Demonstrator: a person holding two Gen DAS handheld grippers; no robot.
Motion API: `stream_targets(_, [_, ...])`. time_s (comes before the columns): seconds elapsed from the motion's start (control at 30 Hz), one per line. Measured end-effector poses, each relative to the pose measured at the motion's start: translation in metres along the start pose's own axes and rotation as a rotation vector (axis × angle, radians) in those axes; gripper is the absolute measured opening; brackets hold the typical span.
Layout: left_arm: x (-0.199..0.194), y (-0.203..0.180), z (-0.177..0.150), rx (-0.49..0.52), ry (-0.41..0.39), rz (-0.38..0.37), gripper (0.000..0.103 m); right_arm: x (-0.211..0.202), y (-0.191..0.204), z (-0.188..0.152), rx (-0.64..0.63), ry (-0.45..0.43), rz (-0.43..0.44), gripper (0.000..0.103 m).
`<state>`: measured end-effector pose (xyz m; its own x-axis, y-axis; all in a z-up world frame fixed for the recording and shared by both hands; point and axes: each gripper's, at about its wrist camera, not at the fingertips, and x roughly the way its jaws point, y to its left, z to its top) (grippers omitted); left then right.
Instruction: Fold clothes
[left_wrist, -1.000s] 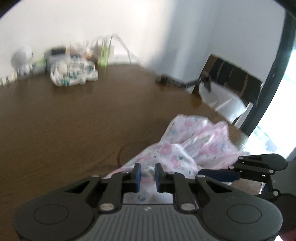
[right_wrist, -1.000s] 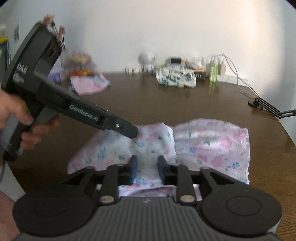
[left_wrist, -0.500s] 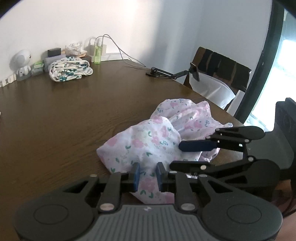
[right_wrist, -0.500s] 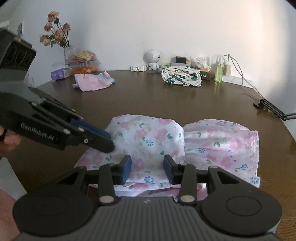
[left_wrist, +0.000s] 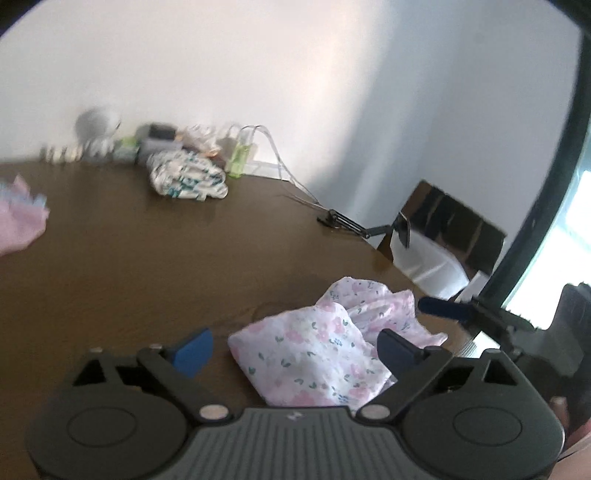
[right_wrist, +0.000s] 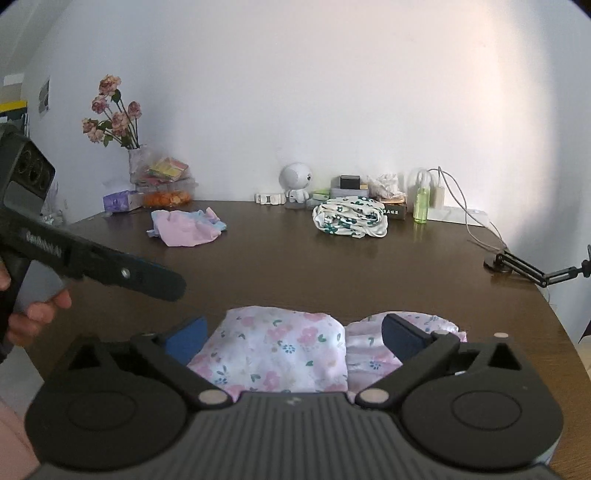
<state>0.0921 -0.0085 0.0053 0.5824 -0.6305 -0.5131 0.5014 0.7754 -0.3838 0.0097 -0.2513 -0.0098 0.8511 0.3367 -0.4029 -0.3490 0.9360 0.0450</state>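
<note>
Both hand-held grippers spread above floral garment (right_wrist: 280, 350); only right view shows flowers (right_wrist: 112, 110)

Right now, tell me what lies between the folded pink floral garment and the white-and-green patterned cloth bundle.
Only bare brown table lies between the pink floral garment and patterned bundle, in the right wrist view.

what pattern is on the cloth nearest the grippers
Pink flowers with small green leaves on white cloth; clearest in the right wrist view.
</note>
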Motion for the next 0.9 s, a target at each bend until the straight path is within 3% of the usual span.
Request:
stream_targets(0.23, [0.012,0.027,-0.011,-0.22,0.063,-0.052,0.096,0.012,0.012,-0.016,-0.083,0.07,-0.007,0.103])
stream_targets(0.37, [0.026,0.038,-0.018,-0.356,0.132,-0.074,0.088,0.019,0.019,-0.023,-0.138,0.093,-0.003,0.103])
stream_targets(0.53, [0.039,0.044,-0.024,-0.446,0.174,-0.082,0.082,0.028,0.001,-0.019,-0.003,0.082,0.016,0.101])
stream_targets(0.67, [0.045,0.046,-0.027,-0.49,0.172,-0.102,0.076,0.041,-0.013,-0.02,0.038,0.117,0.027,0.071])
stream_targets(0.77, [0.049,0.047,-0.028,-0.522,0.169,-0.119,0.076,0.049,-0.016,-0.025,0.04,0.146,0.029,0.058])
stream_targets(0.9, [0.055,0.049,-0.03,-0.563,0.165,-0.148,0.075,0.053,-0.023,-0.032,0.07,0.165,0.038,0.053])
